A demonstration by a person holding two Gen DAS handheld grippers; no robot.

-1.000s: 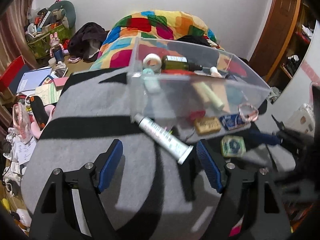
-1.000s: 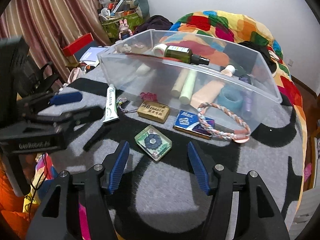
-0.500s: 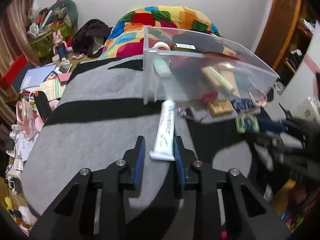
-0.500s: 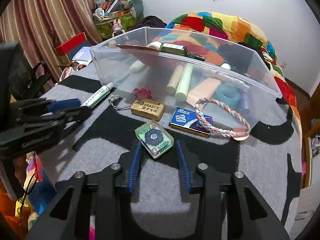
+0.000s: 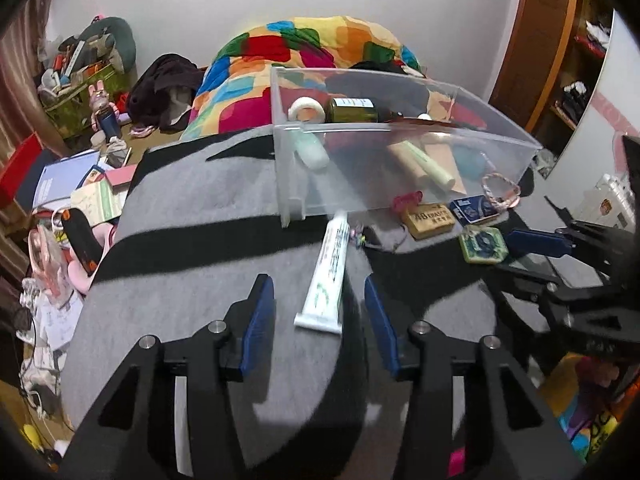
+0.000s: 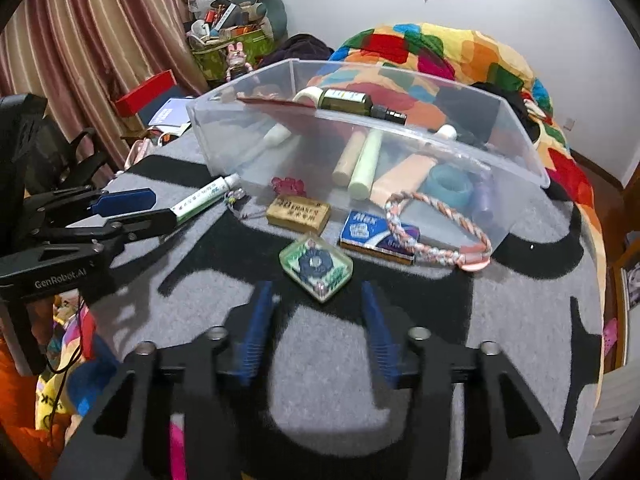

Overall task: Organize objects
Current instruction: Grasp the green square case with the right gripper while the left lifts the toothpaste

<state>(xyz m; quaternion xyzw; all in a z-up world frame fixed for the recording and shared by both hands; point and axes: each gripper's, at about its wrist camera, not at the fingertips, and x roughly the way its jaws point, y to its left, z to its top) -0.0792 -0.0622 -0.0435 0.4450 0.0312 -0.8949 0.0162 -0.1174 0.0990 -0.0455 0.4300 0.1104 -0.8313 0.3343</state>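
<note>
A clear plastic bin (image 5: 400, 168) (image 6: 360, 148) stands on a grey-and-black cloth and holds tubes, a bottle and tape rolls. In front of it lie a white toothpaste tube (image 5: 326, 276) (image 6: 204, 196), a tan eraser (image 6: 298, 212), a blue Max box (image 6: 378, 232), a braided bracelet (image 6: 436, 220) and a green hexagonal charm (image 6: 316, 266) (image 5: 482, 244). My left gripper (image 5: 320, 308) is open, its fingers either side of the tube's flat end. My right gripper (image 6: 318, 324) is open just short of the charm.
A colourful quilt (image 5: 304, 52) lies behind the bin. Books, a red box and clutter (image 5: 68, 184) lie on the floor at the left. Striped curtains (image 6: 80, 40) hang at the left in the right wrist view. A wooden door (image 5: 552, 40) is at the right.
Both grippers closed to a narrow gap around the tube and the charm half a second ago, then opened wide again. The tube now lies lengthwise between my left fingers.
</note>
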